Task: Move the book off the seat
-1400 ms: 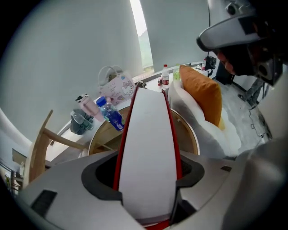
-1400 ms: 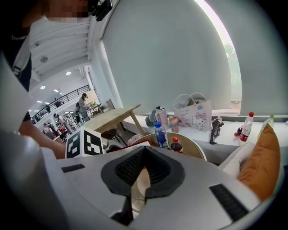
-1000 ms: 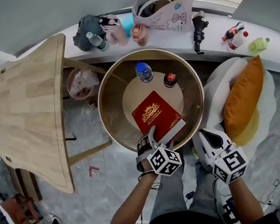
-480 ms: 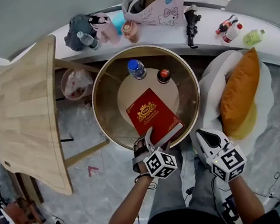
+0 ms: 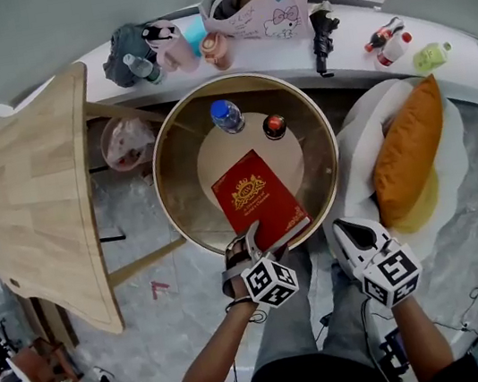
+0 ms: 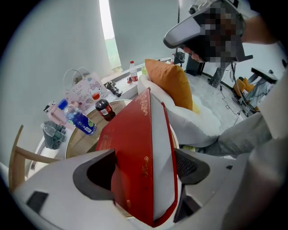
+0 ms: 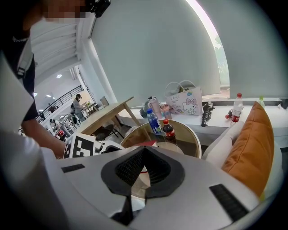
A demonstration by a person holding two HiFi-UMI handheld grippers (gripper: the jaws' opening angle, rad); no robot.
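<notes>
The round glass-topped table [image 5: 157,177] filled the middle of my head view. The white seat [image 5: 357,146] with its orange cushion [image 5: 410,152] sat at its three o'clock. The red book [image 5: 256,196] was no longer on that seat. It lay on the table's six o'clock half, cover up, with its near edge close to the rim.

I judged the carry done and the release in hand. The left gripper [image 5: 246,243] was at the book's six o'clock edge, its jaws opening. In the left gripper view the book's near end sat between them, and the right pad's mesh showed clear of the page edge. The right gripper [image 5: 353,239] hung at about four o'clock off the table, near the seat, jaws closed together on nothing.

Two bottles, a blue-capped one [image 5: 227,117] and a dark one [image 5: 274,126], stood toward twelve o'clock, apart from the book.

Next, I reckoned, the left gripper needed to back straight out toward six o'clock. The jaws had to stay wide so neither pad snagged the cover and pulled the book over the rim.
</notes>
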